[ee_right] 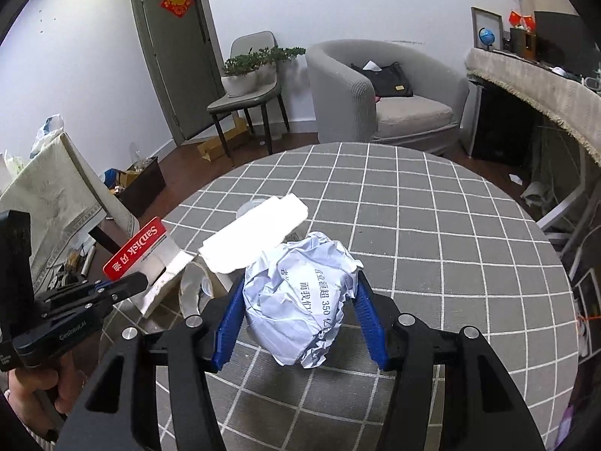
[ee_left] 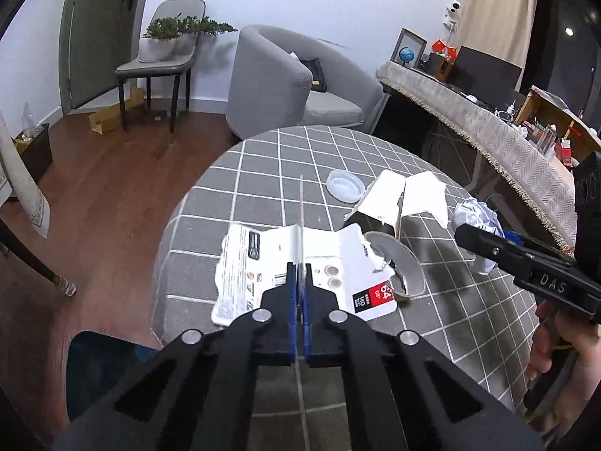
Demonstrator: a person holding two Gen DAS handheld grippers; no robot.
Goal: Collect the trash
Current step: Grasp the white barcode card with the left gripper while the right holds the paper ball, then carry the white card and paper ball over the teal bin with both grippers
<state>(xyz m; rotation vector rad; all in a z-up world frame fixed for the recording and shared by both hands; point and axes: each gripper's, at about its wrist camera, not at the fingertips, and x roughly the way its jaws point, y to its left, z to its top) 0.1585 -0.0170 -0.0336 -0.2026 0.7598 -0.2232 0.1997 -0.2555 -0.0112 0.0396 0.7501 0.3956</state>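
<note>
My left gripper [ee_left: 300, 274] is shut on a thin red-and-white SanDisk card [ee_left: 301, 218], which shows edge-on between the blue pads. The right wrist view has the same card [ee_right: 137, 248] tilted up above the table's left side, pinched by the left gripper [ee_right: 139, 282]. A crumpled ball of printed white paper [ee_right: 300, 300] sits between the blue pads of my right gripper [ee_right: 300, 282], which presses it from both sides. In the left wrist view the right gripper [ee_left: 465, 233] reaches in from the right with the paper ball [ee_left: 479, 214] at its tip.
A round table with a grey checked cloth [ee_left: 263, 158] carries a flat white package sheet with a red label [ee_left: 255, 263], a torn white carton [ee_left: 398, 203], a clear plastic lid [ee_left: 345, 184] and a grey ring [ee_left: 409, 267]. Behind stand a grey armchair [ee_left: 300, 82] and a chair with a plant [ee_left: 161, 60].
</note>
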